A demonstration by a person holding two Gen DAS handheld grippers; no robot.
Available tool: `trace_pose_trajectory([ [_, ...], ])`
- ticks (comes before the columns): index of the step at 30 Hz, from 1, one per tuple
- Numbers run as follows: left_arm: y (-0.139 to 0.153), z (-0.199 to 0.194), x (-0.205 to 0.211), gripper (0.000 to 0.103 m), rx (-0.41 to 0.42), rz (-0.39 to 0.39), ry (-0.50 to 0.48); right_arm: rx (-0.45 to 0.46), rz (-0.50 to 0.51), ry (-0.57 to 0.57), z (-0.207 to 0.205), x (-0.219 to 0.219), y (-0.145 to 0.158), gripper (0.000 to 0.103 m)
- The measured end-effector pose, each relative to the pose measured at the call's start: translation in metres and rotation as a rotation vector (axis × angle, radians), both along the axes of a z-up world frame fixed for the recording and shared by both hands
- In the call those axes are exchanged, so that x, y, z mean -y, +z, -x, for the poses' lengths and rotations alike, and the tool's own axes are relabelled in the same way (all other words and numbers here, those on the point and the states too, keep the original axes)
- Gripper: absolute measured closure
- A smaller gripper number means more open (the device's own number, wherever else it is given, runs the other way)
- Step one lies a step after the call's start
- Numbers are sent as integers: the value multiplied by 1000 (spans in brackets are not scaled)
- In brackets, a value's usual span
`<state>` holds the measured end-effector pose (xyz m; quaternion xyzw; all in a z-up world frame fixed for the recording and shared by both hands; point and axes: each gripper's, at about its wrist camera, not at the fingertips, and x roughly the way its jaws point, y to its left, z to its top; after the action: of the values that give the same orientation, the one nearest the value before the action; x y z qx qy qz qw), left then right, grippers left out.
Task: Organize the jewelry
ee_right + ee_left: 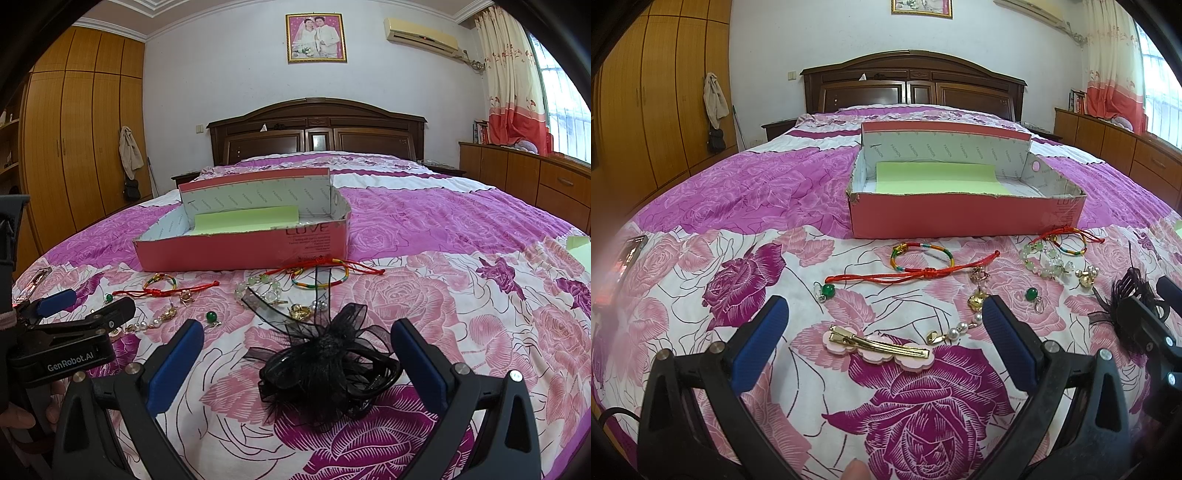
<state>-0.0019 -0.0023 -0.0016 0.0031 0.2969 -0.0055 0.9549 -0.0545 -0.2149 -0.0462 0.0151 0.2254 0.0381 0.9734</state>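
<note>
Left tool (882, 332): spread wide, gripping nothing, poised low over the bedspread (701, 192) with the pink hair clip (877, 345) between its fingers.
Right tool (297, 349): likewise spread wide and empty, flanking the black mesh hair bow (325, 363).
Hair clip, place: flat on the bedspread, metal side up, near the front of the spread, well short of the pink box (964, 218).
Hair clip, axis: long axis nearly crosswise to the left tool's fingers, running left to right, tilted slightly toward the camera at the right end.
Hair clip, handling: likely light and stiff, with smooth gold metal prone to slipping; best pinched across the narrow width at mid-length, on the pink flower backing.
Hair bow, handling: probably soft, springy and very light; loose mesh loops liable to crush or snag, so better taken at the dense centre.
Pearl chain (960, 326): just beside the clip's right end, near the left tool's right finger; some risk of catching.
Box: open, beyond the jewelry, green paper (938, 177) inside.
</note>
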Motion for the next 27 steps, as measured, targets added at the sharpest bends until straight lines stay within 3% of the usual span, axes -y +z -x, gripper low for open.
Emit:
trace_pose_trajectory([
  [27, -3, -1, 0, 5, -11, 8, -7, -8, -6, 0, 0, 1, 2, 0],
])
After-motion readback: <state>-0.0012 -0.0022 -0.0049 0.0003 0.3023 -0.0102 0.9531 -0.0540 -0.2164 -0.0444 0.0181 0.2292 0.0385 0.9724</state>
